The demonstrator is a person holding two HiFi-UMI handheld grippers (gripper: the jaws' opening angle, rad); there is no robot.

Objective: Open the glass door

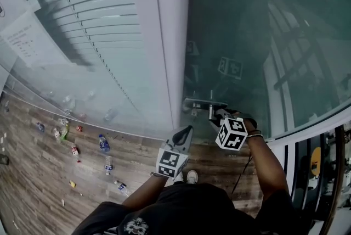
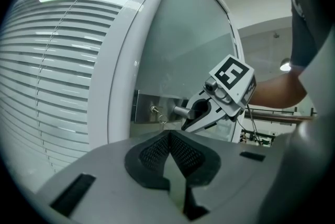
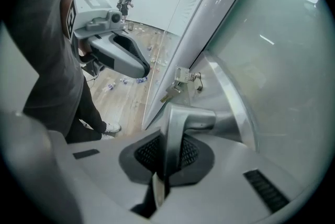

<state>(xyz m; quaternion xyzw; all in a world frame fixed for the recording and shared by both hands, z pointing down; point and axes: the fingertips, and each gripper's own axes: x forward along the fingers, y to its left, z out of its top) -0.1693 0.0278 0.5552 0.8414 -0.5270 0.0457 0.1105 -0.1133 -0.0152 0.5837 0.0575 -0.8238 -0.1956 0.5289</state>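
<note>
The glass door [image 1: 263, 36] stands to the right of a white frame post [image 1: 173, 36]. Its metal lever handle [image 1: 200, 102] sticks out from a lock plate with a key [image 3: 175, 89] in it. My right gripper [image 1: 219, 116] points down at the door and is shut on the handle [image 3: 180, 123], whose flat lever lies between the pads [image 3: 149, 152]. The left gripper view shows the same grip [image 2: 196, 113] on the lever [image 2: 180, 111]. My left gripper [image 1: 186, 130] hangs just left of it, shut and empty [image 2: 170, 136], apart from the door.
Slatted blinds [image 1: 82, 9] hang behind the glass panel left of the post, with a paper sheet [image 1: 27, 39] stuck on it. Several bottles [image 1: 104, 143] lie scattered on the wooden floor [image 1: 33, 184]. A railing [image 1: 318, 162] runs at the right. A distant person [image 3: 125, 3] stands across the room.
</note>
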